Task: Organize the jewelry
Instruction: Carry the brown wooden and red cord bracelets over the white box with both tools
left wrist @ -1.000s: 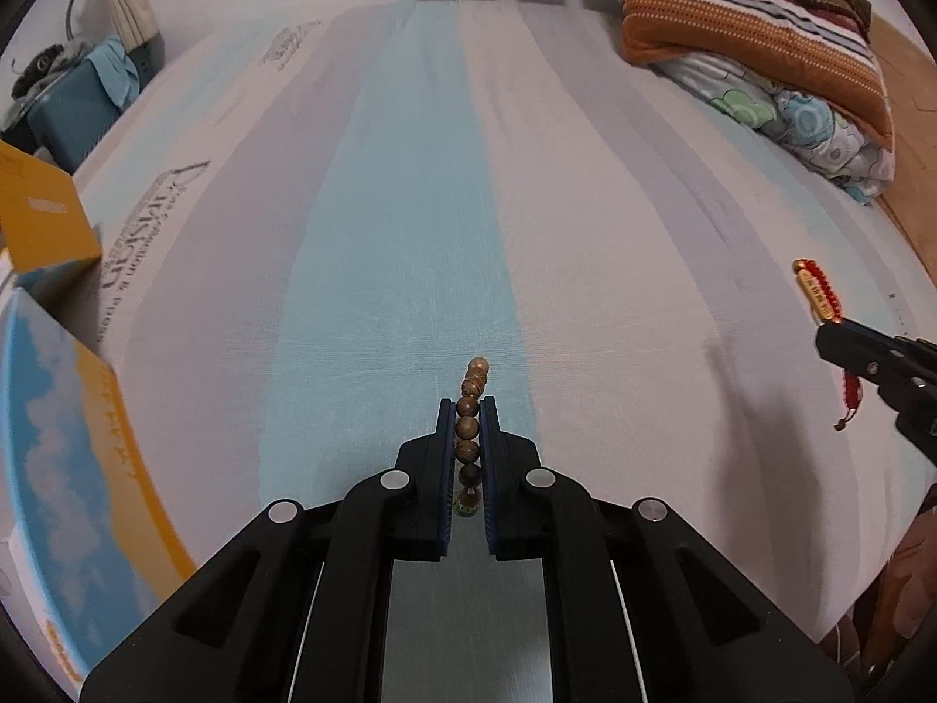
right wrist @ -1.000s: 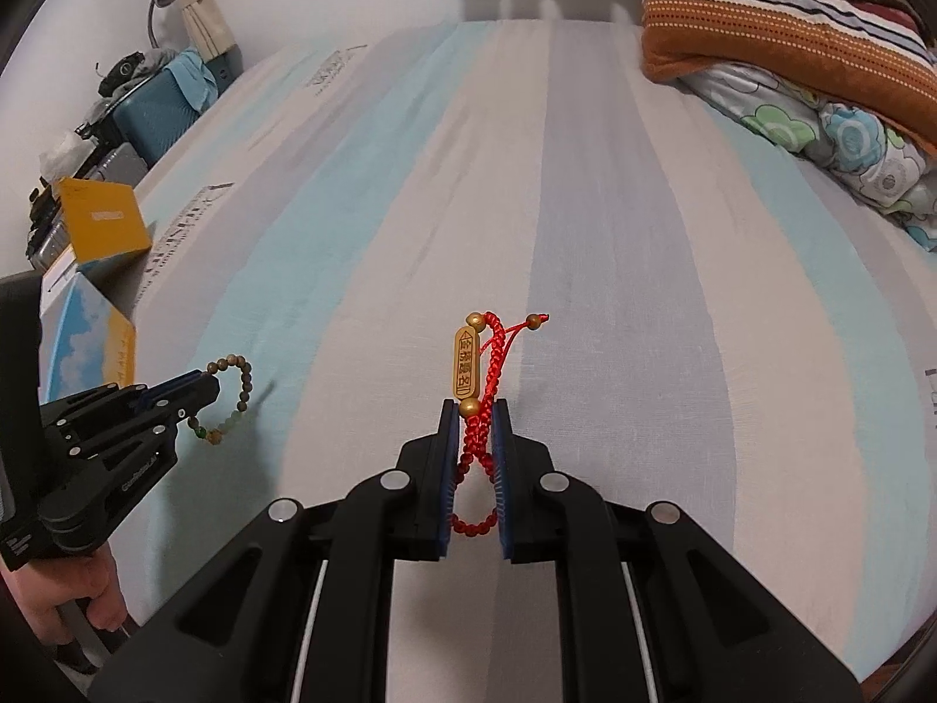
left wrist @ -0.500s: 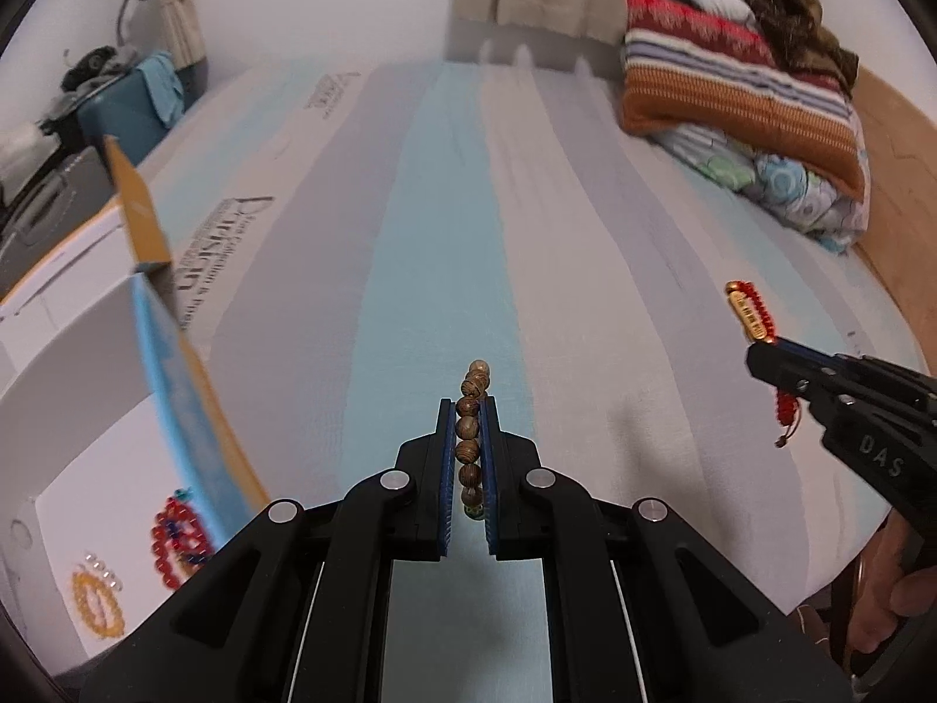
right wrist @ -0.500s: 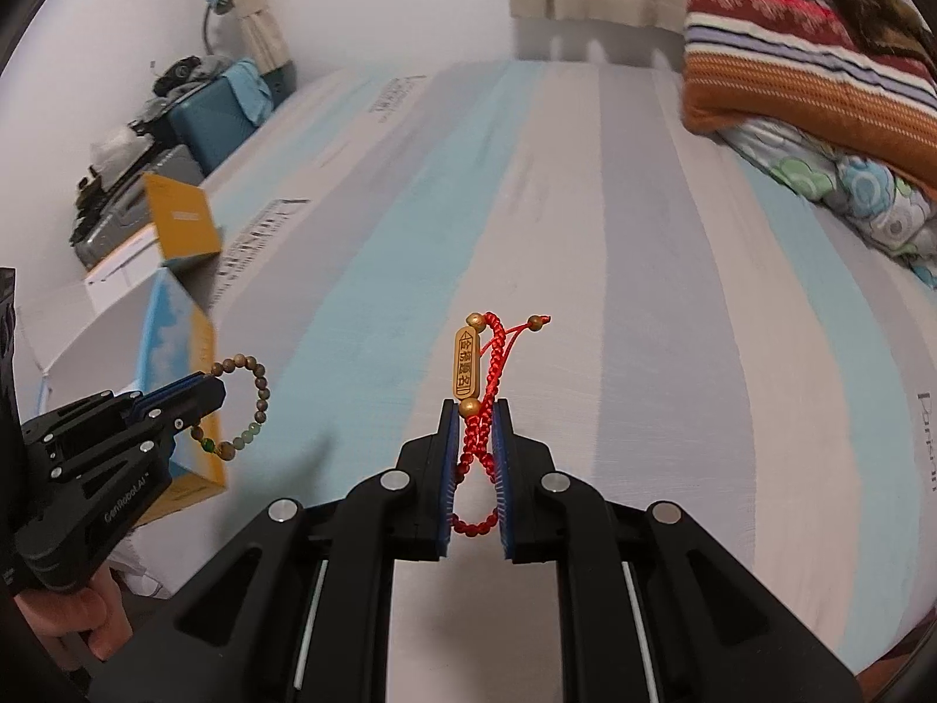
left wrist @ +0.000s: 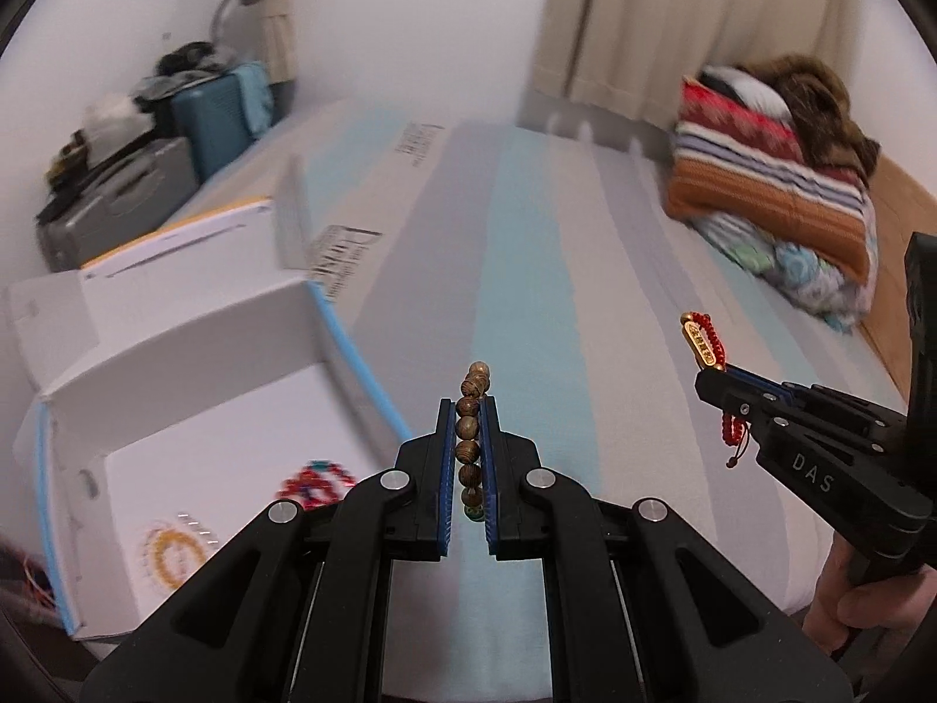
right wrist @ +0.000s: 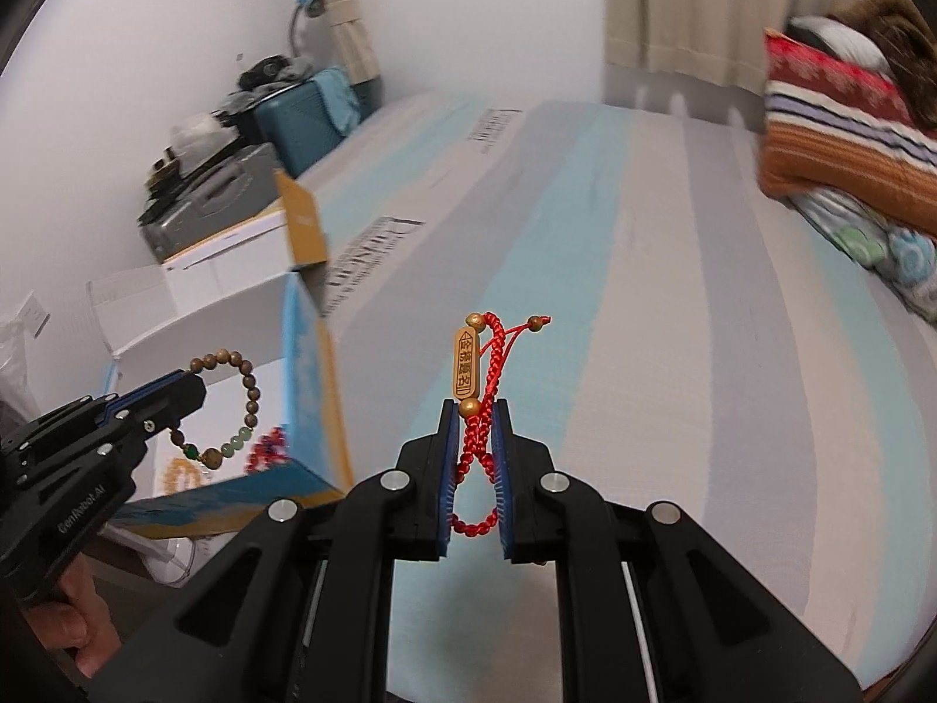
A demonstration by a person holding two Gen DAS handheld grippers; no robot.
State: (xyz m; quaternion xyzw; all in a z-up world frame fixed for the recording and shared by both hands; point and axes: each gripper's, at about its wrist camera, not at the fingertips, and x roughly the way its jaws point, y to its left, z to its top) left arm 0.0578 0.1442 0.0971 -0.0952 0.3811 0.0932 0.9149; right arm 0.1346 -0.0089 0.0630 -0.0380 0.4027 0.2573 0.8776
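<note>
My left gripper (left wrist: 468, 404) is shut on a brown wooden bead bracelet (left wrist: 470, 433), held in the air above the striped bed; the bracelet also shows in the right wrist view (right wrist: 231, 404). My right gripper (right wrist: 475, 407) is shut on a red braided cord bracelet with a gold charm (right wrist: 468, 372), also seen in the left wrist view (left wrist: 703, 345). An open white box with blue edges (left wrist: 175, 363) stands at the left of the bed and holds a red and a yellow bracelet (left wrist: 316, 483).
The striped mattress (left wrist: 527, 269) stretches ahead. Folded blankets and pillows (left wrist: 773, 176) lie at the far right. A blue suitcase and clutter (left wrist: 216, 111) stand by the wall at the left. Curtains hang behind the bed.
Both grippers have risen and tilted up, each still holding its bracelet. The open box at the left has come into fuller view with jewelry inside.
</note>
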